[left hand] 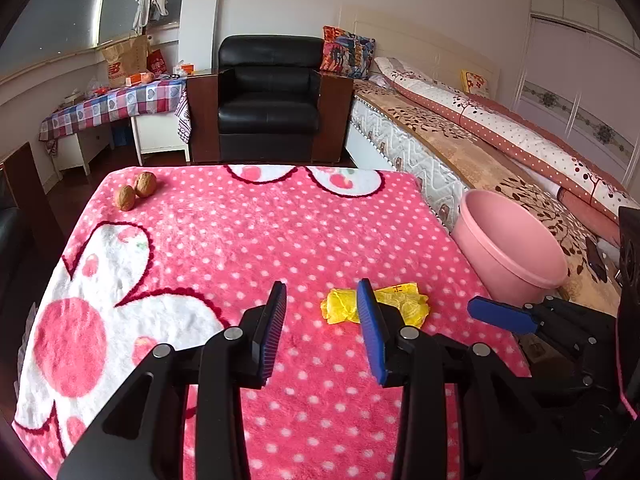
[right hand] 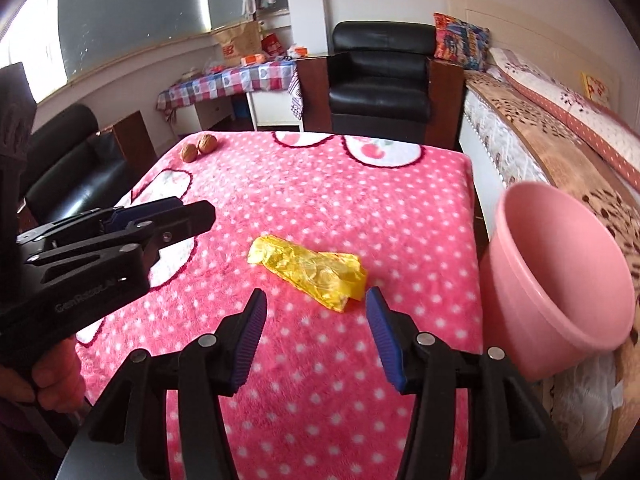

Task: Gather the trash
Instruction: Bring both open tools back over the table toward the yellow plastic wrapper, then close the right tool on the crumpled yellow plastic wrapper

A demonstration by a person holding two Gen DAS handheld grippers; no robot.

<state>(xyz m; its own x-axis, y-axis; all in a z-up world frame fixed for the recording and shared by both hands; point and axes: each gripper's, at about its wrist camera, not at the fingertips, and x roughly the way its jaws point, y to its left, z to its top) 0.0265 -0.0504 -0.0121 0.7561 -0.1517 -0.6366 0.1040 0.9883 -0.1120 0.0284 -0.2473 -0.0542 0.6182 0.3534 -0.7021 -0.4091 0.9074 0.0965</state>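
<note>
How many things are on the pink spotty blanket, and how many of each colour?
Brown walnuts: 2
Yellow crumpled wrapper: 1
Total on the blanket: 3
The pink tub sits beside the blanket, so it is not counted.

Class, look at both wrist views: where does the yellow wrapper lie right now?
The yellow wrapper lies on the pink dotted blanket, just ahead of the open right gripper, left of the pink basin.
</note>
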